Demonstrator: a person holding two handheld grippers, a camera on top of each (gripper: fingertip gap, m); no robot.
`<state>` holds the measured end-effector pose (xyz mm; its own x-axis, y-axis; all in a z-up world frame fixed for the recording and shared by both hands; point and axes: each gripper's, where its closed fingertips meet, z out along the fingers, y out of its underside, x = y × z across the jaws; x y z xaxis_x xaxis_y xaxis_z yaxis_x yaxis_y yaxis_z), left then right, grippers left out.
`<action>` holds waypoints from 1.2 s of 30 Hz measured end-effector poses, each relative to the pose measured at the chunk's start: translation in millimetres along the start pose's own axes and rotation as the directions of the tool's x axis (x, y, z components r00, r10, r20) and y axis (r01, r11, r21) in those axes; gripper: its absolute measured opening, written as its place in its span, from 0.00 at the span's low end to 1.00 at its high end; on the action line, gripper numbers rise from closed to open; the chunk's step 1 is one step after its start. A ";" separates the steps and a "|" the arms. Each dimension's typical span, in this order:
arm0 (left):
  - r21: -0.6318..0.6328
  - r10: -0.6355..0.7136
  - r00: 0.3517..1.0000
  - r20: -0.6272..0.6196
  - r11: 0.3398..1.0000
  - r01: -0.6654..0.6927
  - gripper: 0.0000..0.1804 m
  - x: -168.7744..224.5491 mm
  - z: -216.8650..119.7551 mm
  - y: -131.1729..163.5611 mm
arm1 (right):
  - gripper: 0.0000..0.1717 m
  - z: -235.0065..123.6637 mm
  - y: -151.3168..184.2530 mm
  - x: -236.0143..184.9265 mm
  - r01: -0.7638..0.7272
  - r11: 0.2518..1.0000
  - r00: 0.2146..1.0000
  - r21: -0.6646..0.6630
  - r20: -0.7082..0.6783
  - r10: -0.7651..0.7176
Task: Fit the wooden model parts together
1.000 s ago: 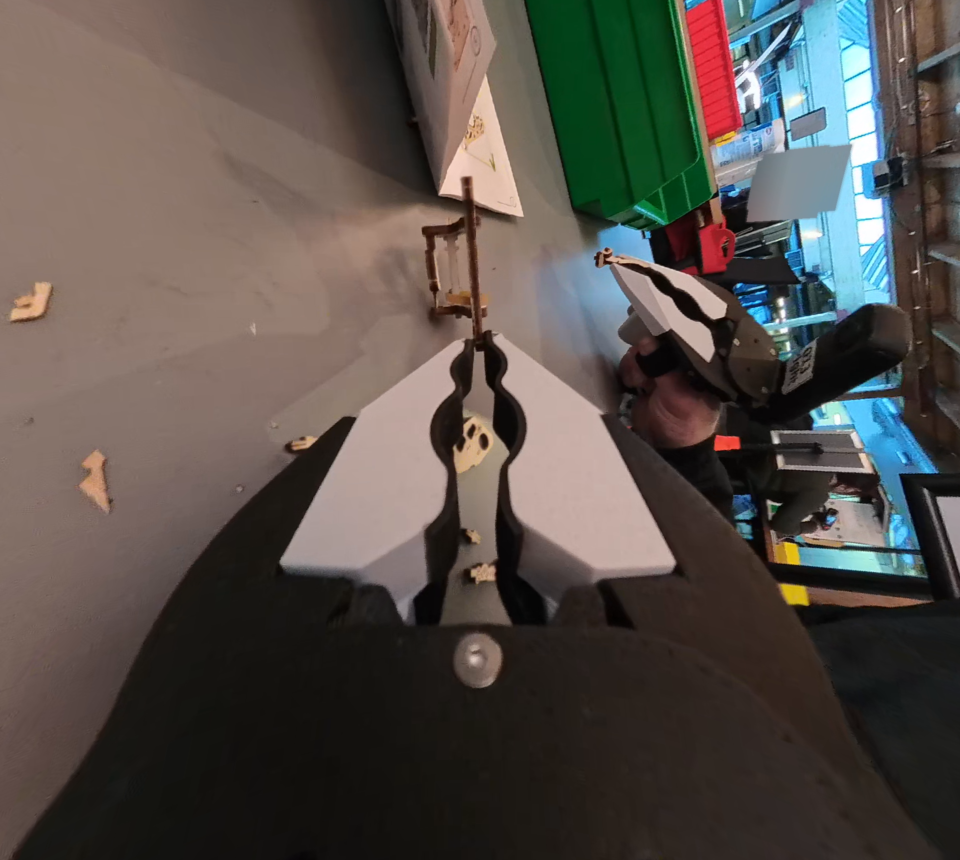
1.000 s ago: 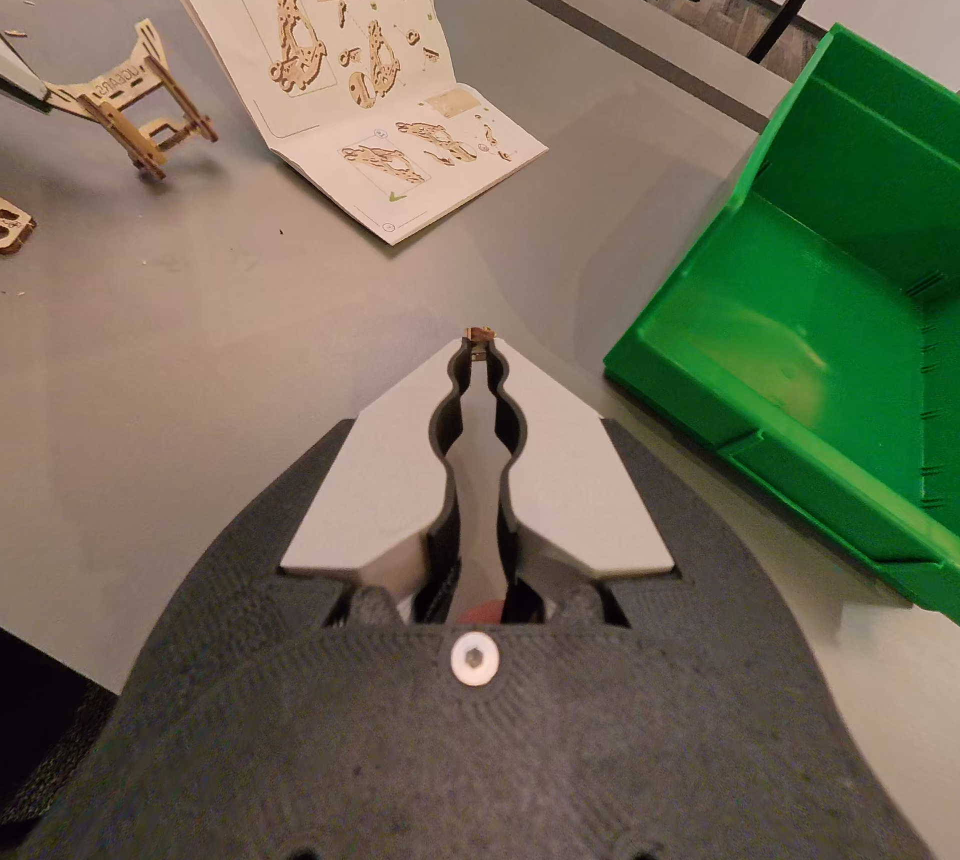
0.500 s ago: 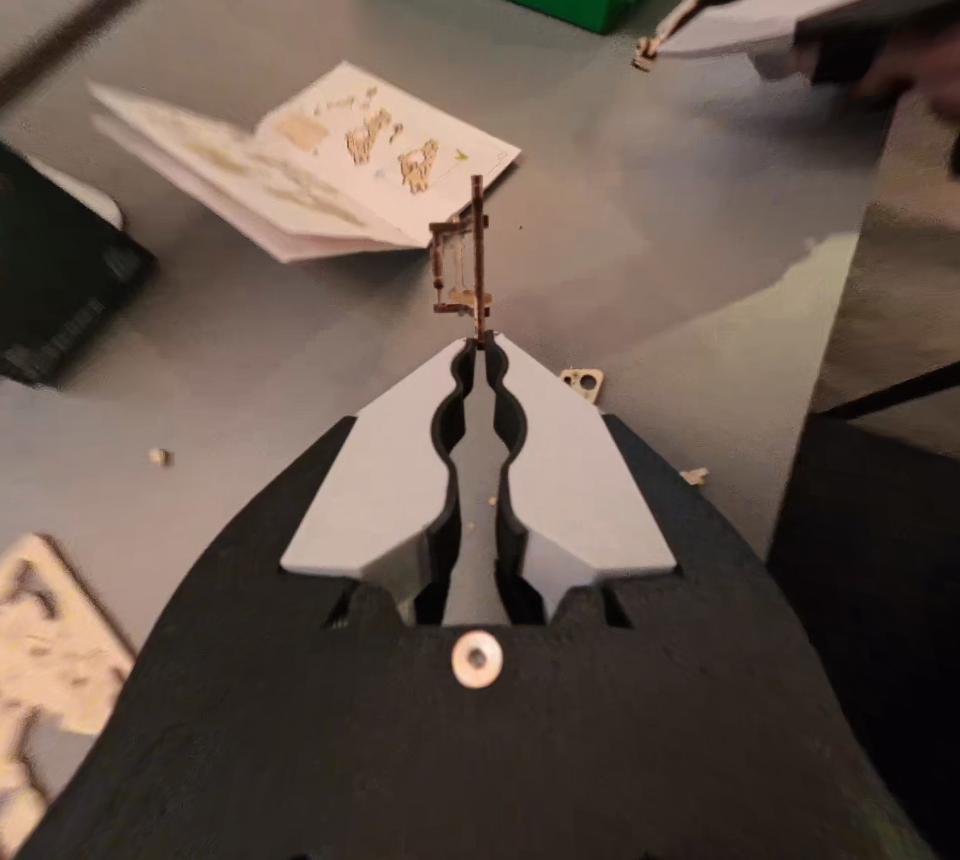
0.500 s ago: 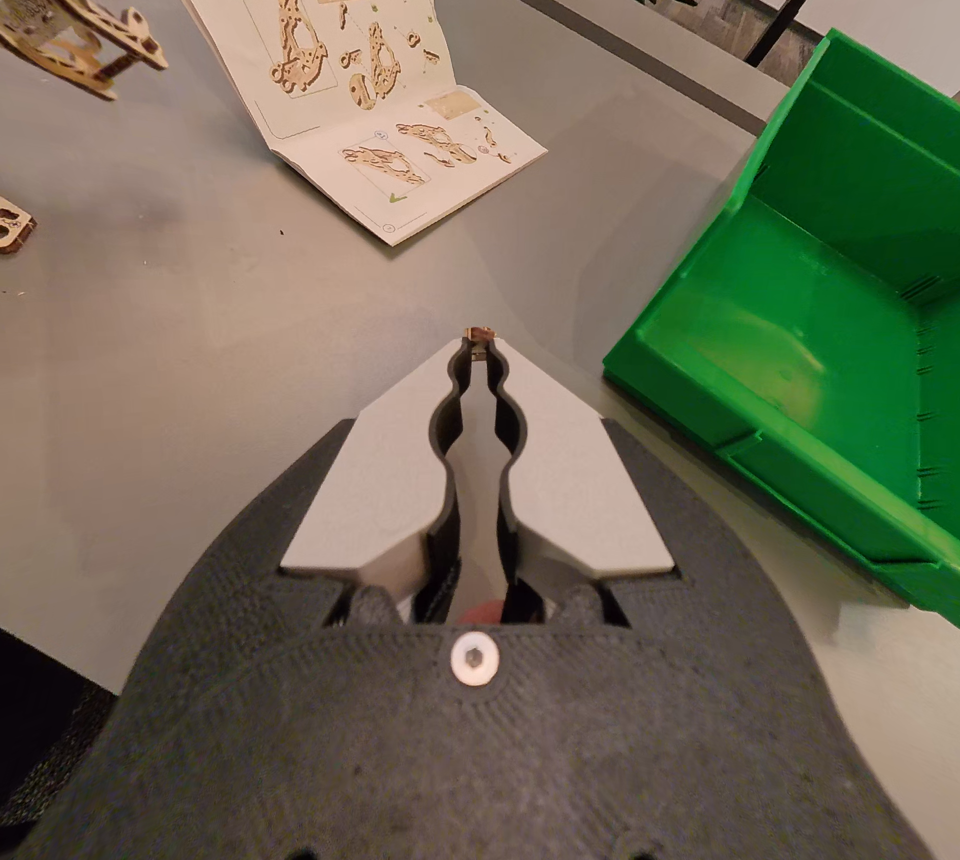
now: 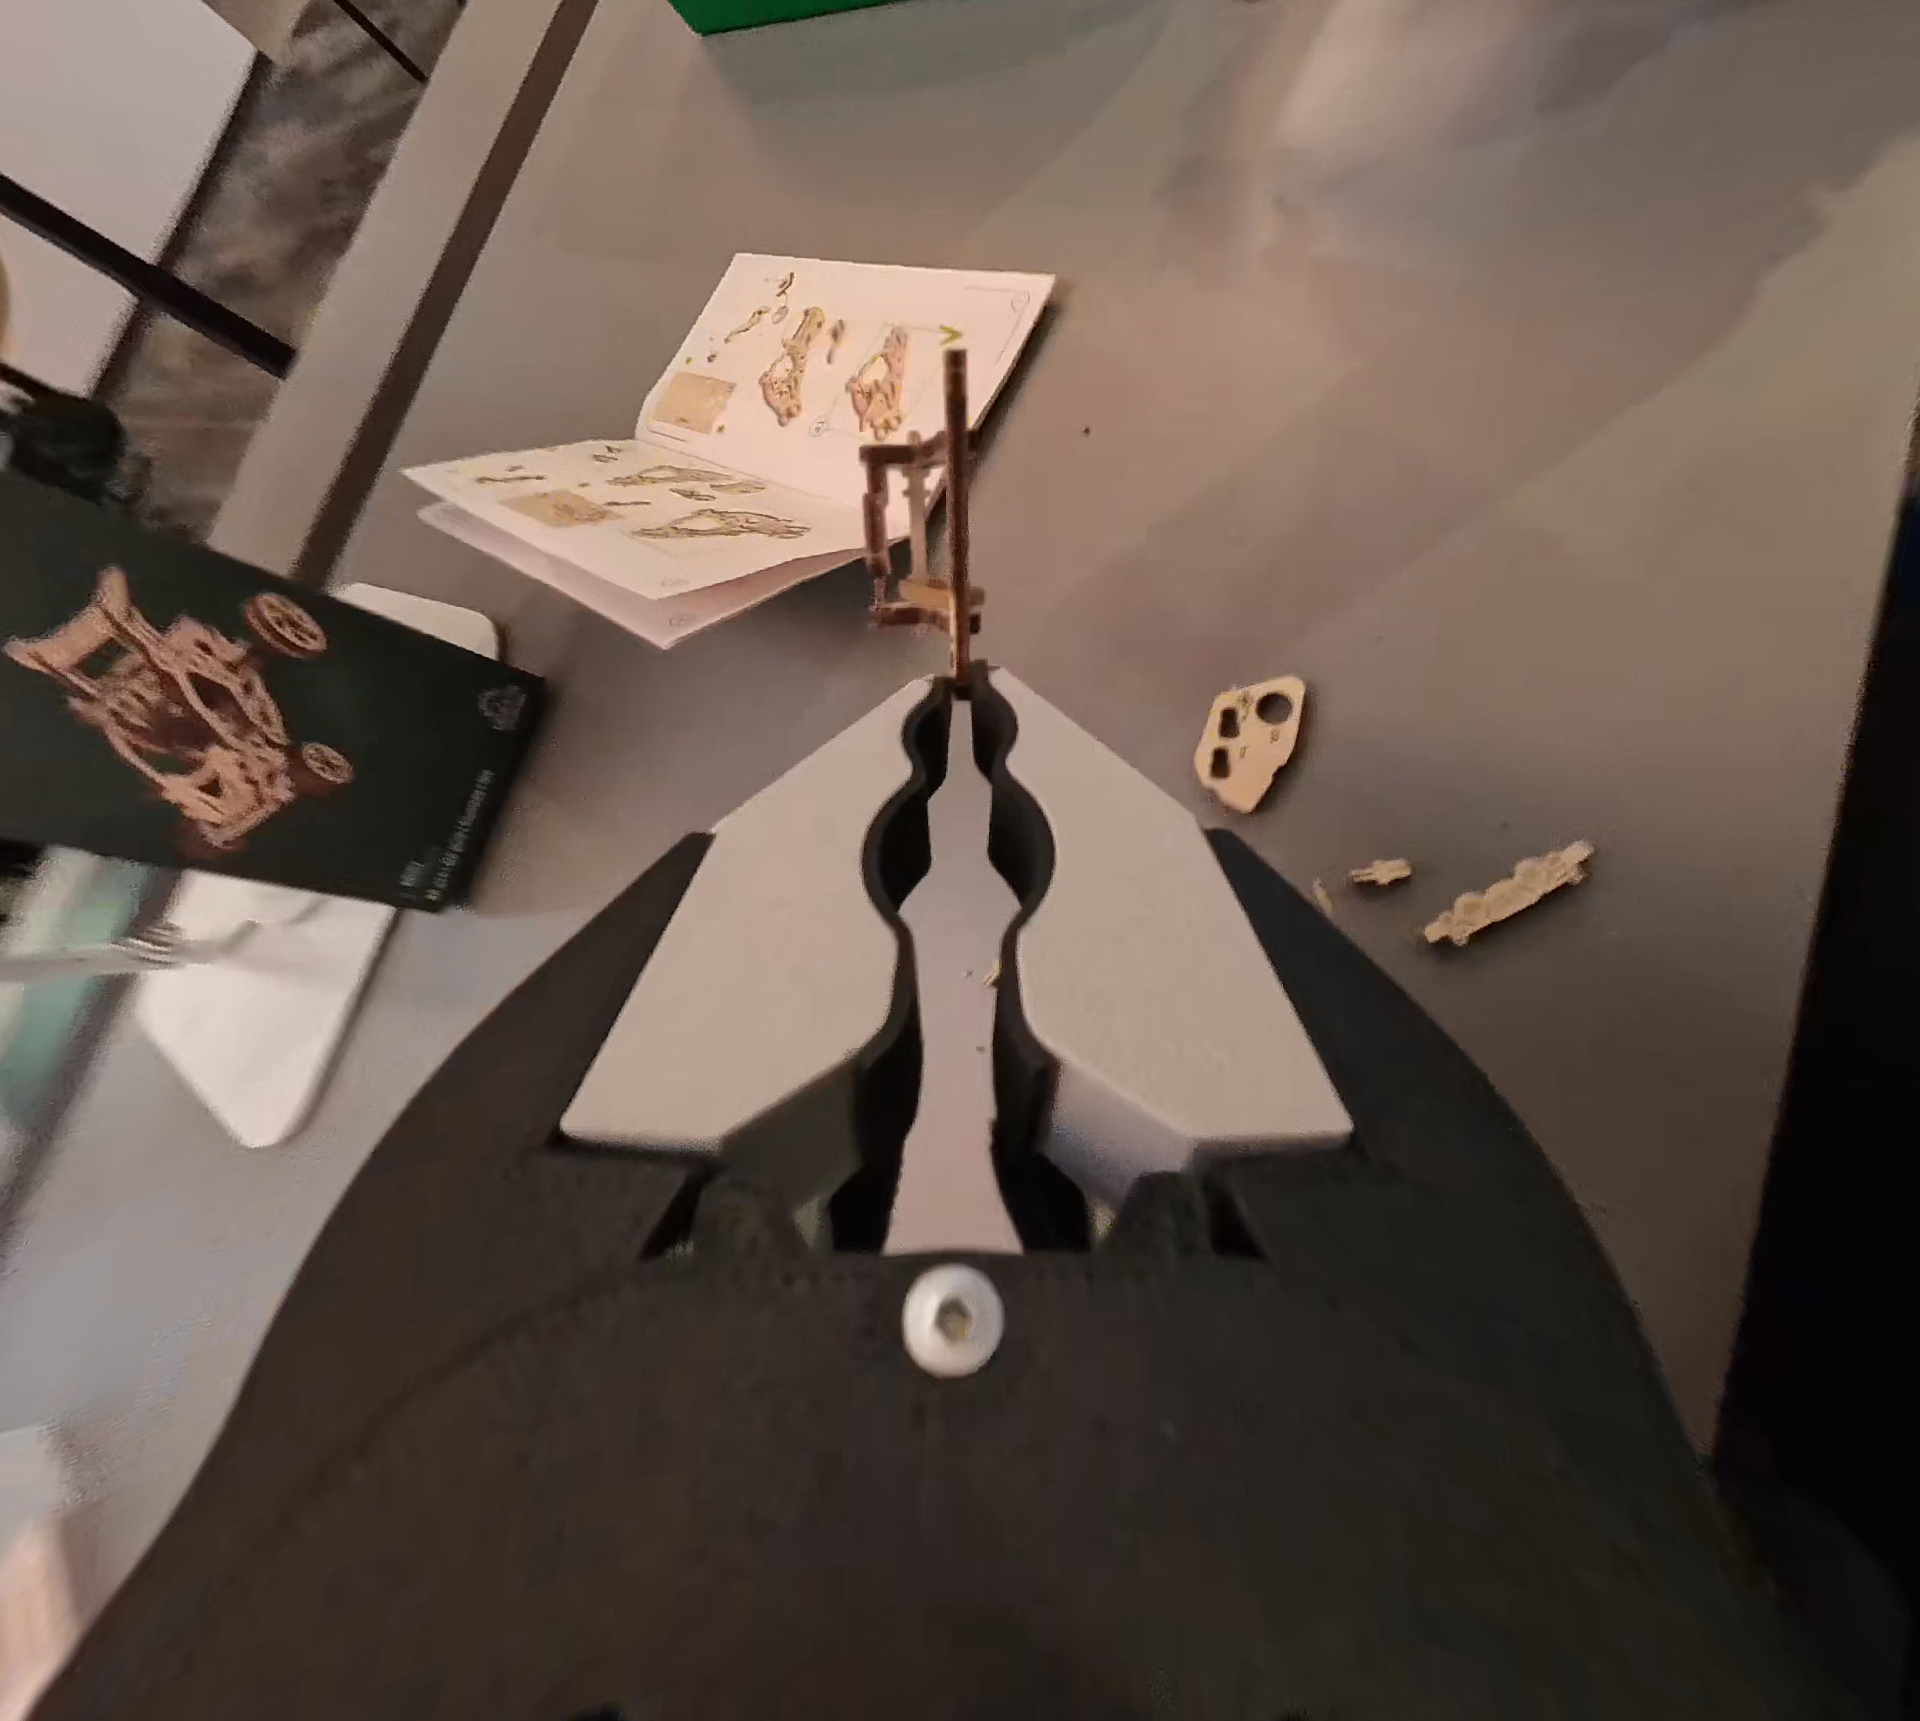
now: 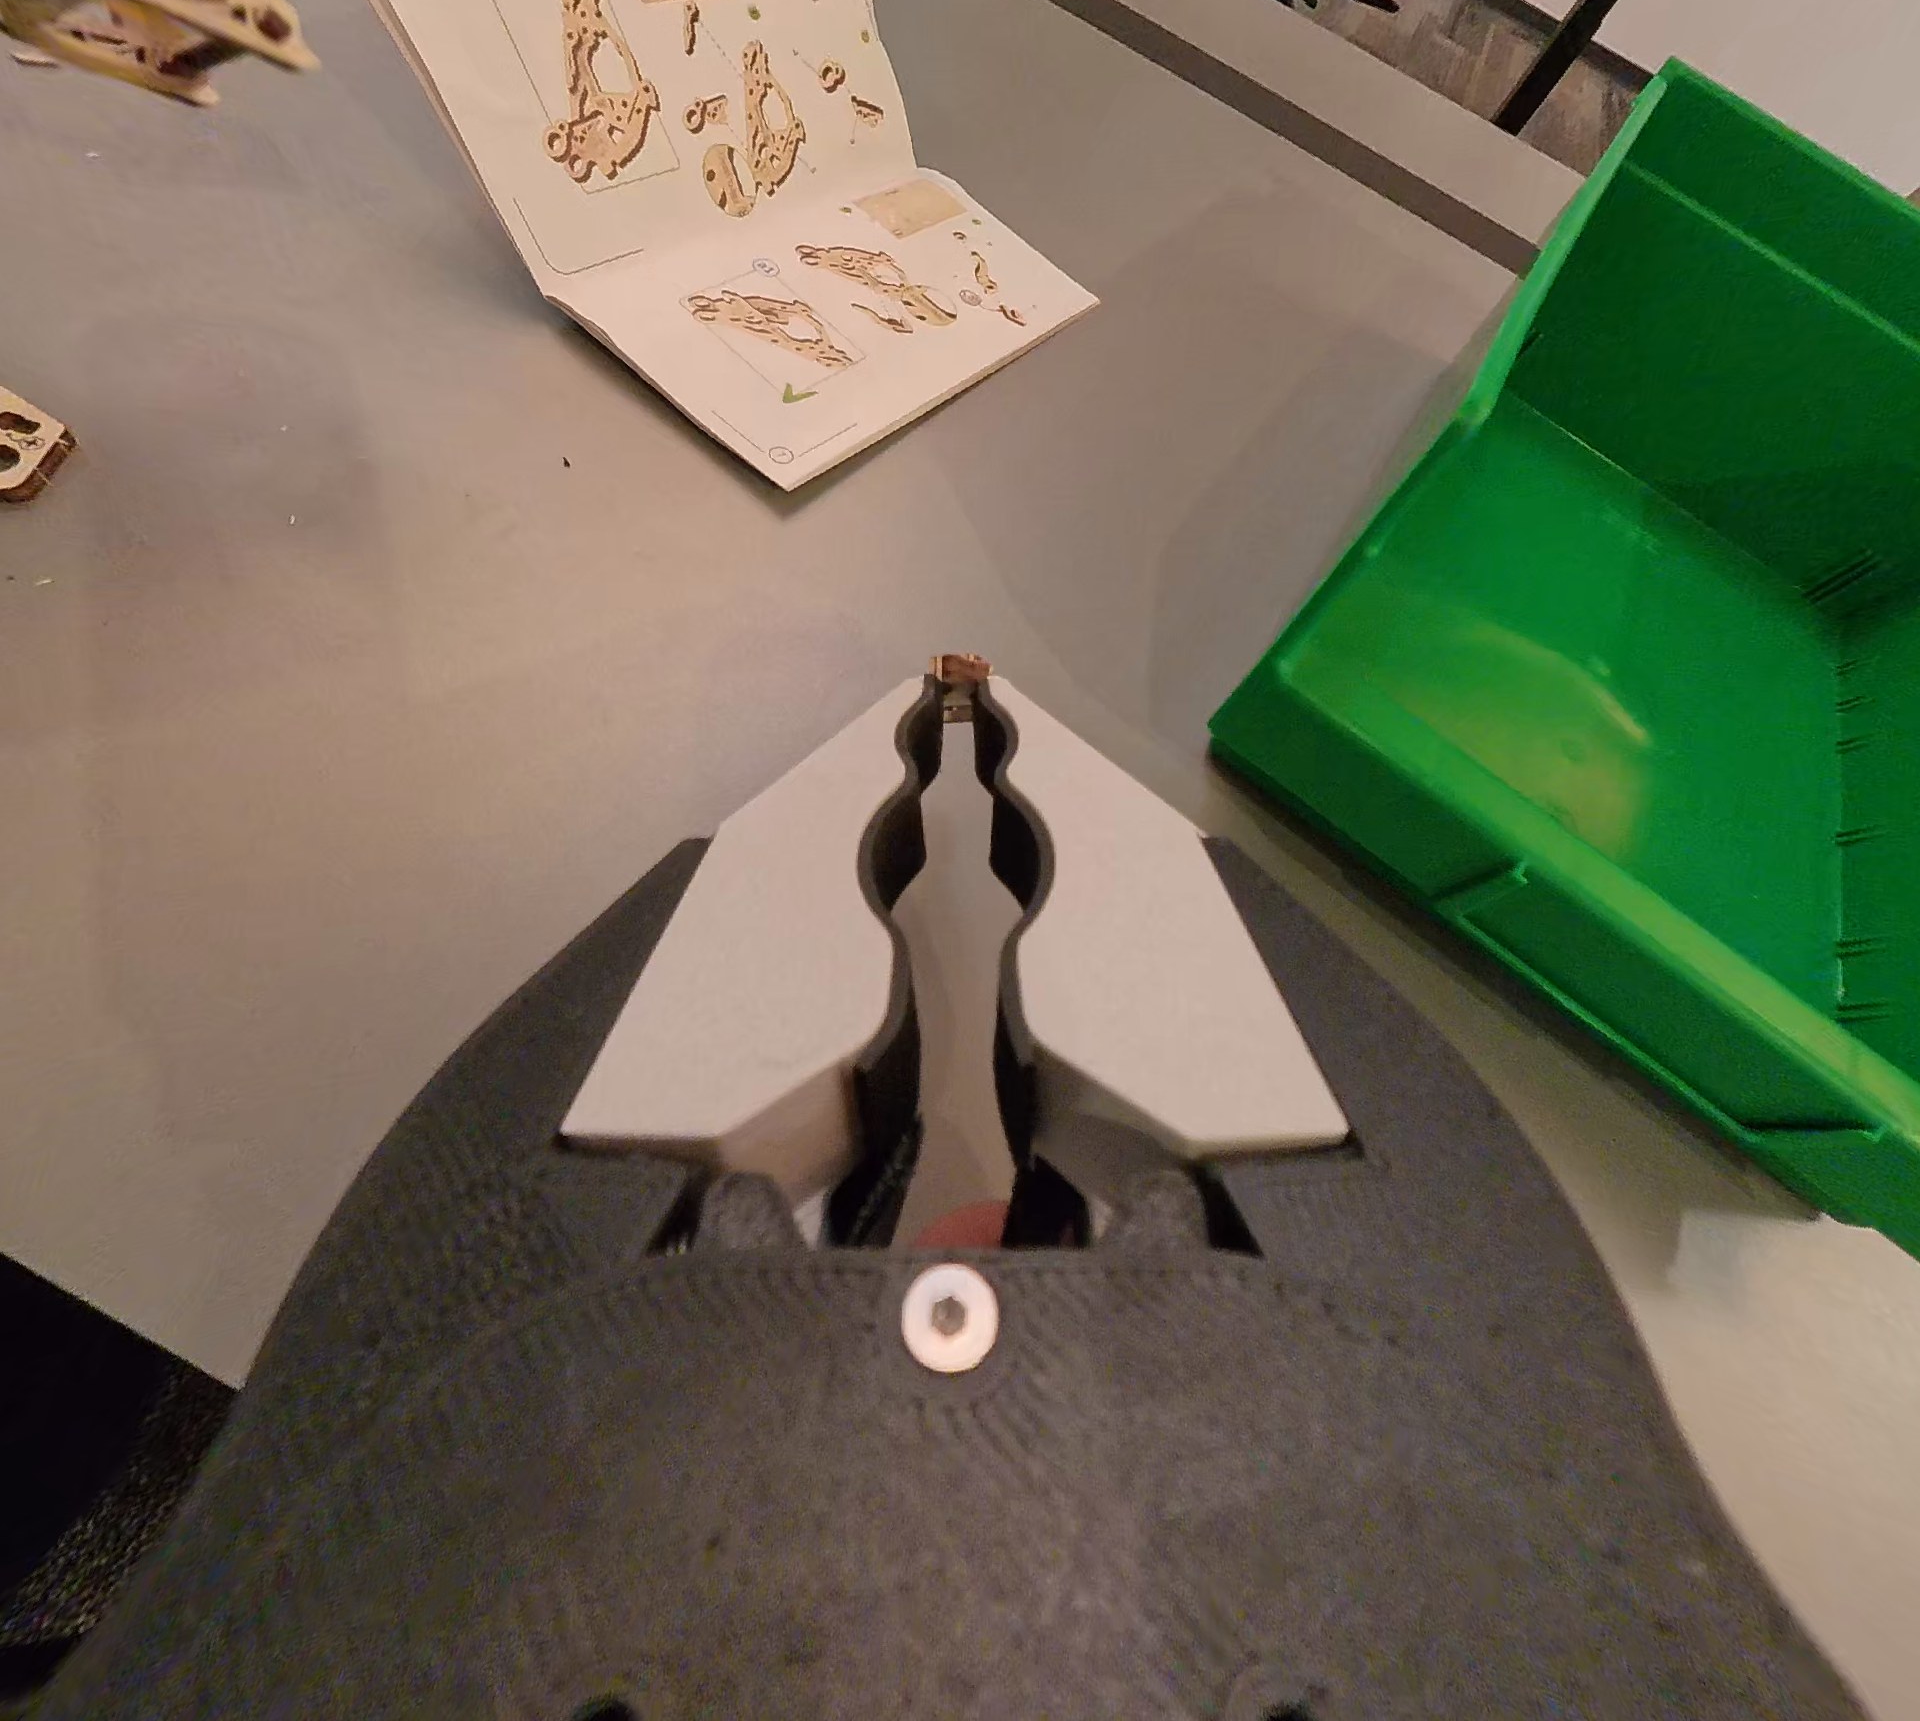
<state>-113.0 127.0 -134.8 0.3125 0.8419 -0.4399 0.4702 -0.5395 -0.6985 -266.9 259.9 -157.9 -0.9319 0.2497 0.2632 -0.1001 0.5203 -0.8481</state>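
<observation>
Right now my left gripper (image 5: 961, 682) is closed at the tips on the bottom edge of a wooden model frame (image 5: 930, 528), a small dark-brown assembly of thin laser-cut strips. Both pads press on its lower tab, and it stands up from my fingertips, clear of the grey table (image 5: 1455, 321). Beyond the frame lies the open instruction booklet (image 5: 748, 466), and to its left, nearer me, a black box (image 5: 208, 715) printed with a picture of a wooden vehicle. To the right of my fingers on the table lie a flat pale plate with holes (image 5: 1252, 741), a long notched strip (image 5: 1512, 892) and a tiny peg (image 5: 1380, 873).

My right gripper (image 6: 959, 684) is likewise nearly shut, pinching a very small wooden piece (image 6: 958, 665) that just peeks past the fingertips. It hangs above bare table, with the green bin (image 6: 1662, 684) close on the right and the booklet farther off. At the far left of this view the frame shows again, blurred. Another flat wooden part (image 6: 26, 456) rests at the left edge.
</observation>
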 end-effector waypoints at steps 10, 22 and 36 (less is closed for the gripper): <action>-0.116 -0.793 0.504 -0.342 0.568 0.815 0.01 0.3 5.7 10.8 | 0.02 -0.1 -0.1 -0.2 0.000 1.000 1.000 0.000 0.002 0.000; -0.412 -0.857 0.266 -0.441 0.456 0.789 0.02 39.6 31.7 10.7 | 0.02 -0.1 0.3 -0.3 -0.003 1.000 1.000 -0.001 0.006 0.003; -0.343 -0.821 0.438 -0.368 0.557 0.756 0.20 3.9 -18.7 36.7 | 0.02 -0.9 -0.5 -0.7 -0.007 1.000 1.000 0.006 0.012 0.007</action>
<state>-79.1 110.3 -151.7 0.0545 0.8069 0.5882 0.7812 0.3324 -0.5284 -265.9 260.2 -157.2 -0.9365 0.2435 0.2522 -0.0961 0.5136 -0.8526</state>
